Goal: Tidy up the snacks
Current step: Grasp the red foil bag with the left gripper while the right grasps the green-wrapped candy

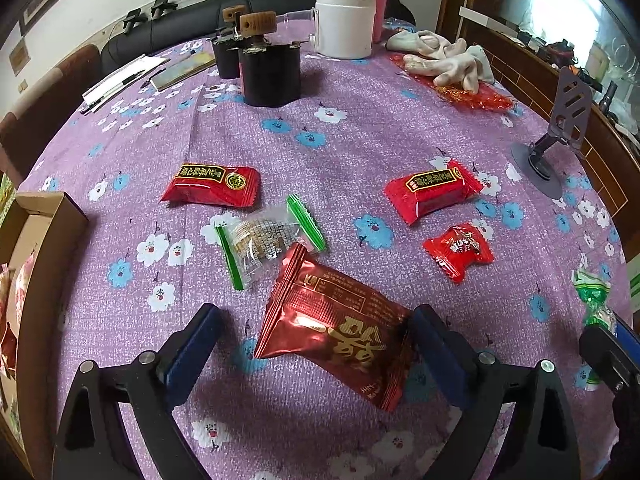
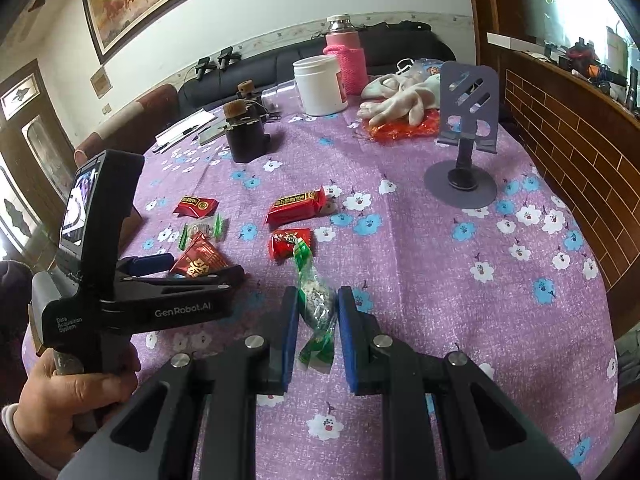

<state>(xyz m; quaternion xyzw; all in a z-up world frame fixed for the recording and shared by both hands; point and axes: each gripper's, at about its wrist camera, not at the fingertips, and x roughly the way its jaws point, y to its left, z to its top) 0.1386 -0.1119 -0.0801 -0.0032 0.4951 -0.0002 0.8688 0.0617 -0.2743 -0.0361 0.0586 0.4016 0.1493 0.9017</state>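
A dark red foil packet (image 1: 336,328) lies between the wide-apart jaws of my left gripper (image 1: 316,312). Its right end is close against the right pad (image 1: 436,352); the left pad stands clear of it. My right gripper (image 2: 318,292) is shut on a green-wrapped candy (image 2: 318,304) just above the cloth, and it shows at the right edge of the left wrist view (image 1: 608,344). On the cloth lie two flat red packets (image 1: 212,186) (image 1: 434,192), a small red candy (image 1: 458,252) and a clear wrapper with green ends (image 1: 268,240).
An open cardboard box (image 1: 52,216) holding snacks stands at the left table edge. Further back are black corked containers (image 1: 272,76), a white jar (image 1: 346,24), pale gloves (image 1: 444,60) and a grey phone stand (image 1: 560,128) at the right.
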